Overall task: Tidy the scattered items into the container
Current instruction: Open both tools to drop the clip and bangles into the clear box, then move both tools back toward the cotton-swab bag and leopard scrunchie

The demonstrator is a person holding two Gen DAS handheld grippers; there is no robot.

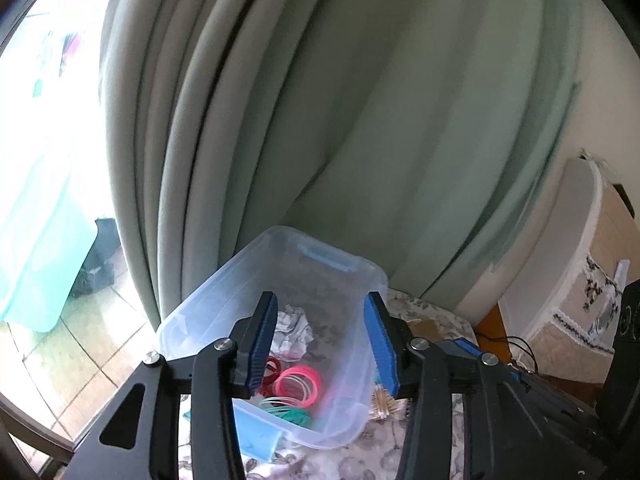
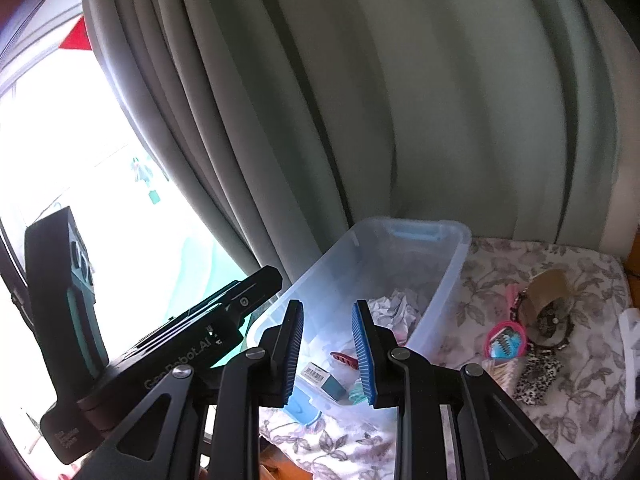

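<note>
Both claws, left claw [image 1: 322,344] and right claw [image 2: 327,354], hang wide and empty over the container [image 2: 452,276]. Leftover clutter [image 2: 532,332] lies at three o'clock; a careless reach could knock the tub's thin wall.

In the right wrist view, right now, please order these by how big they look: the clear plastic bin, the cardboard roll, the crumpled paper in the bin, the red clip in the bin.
1. clear plastic bin, by far the largest.
2. and 3. crumpled paper and cardboard roll look alike, so I do not rank them.
4. red clip, smallest.
</note>
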